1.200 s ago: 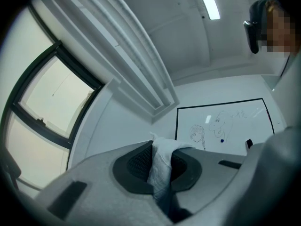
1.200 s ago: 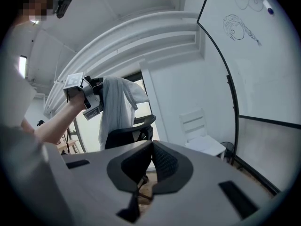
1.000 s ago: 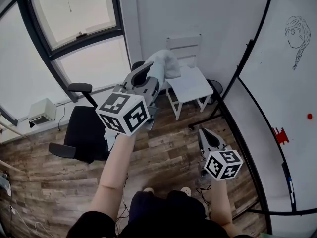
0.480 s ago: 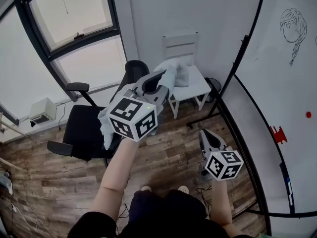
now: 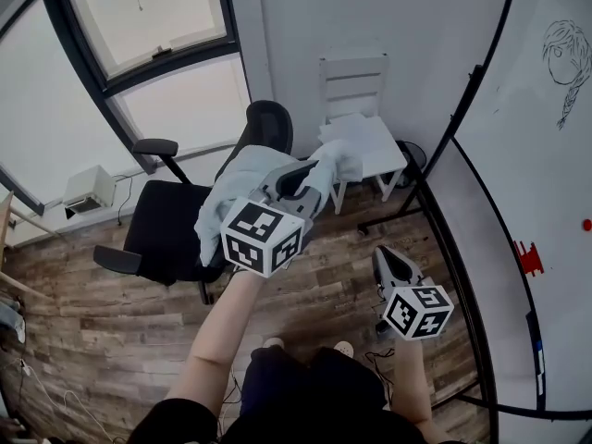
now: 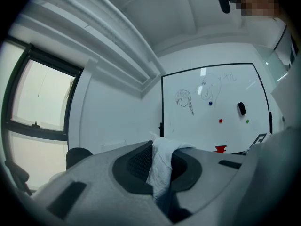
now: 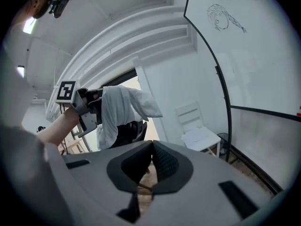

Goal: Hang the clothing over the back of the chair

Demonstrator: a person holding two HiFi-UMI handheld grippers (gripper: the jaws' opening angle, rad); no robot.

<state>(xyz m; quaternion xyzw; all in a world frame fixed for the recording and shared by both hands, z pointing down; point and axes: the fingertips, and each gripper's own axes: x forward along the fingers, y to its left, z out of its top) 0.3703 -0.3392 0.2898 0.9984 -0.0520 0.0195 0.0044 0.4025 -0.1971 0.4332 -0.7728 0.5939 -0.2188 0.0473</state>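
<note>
Plainly, the left hand-held gripper [image 5: 308, 176] pinched one pale cloth garment [image 5: 237, 179] by one black office chair [image 5: 165, 237]; the right hand-held gripper [image 5: 383, 258] was pressed together, empty.

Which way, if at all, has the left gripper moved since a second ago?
Yes. The left gripper, shut on the clothing, has dropped from the white chair toward the black office chair.

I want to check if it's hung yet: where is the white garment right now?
Head view, centre left: the white garment hangs from the shut left claw, right by the black office chair.
</note>
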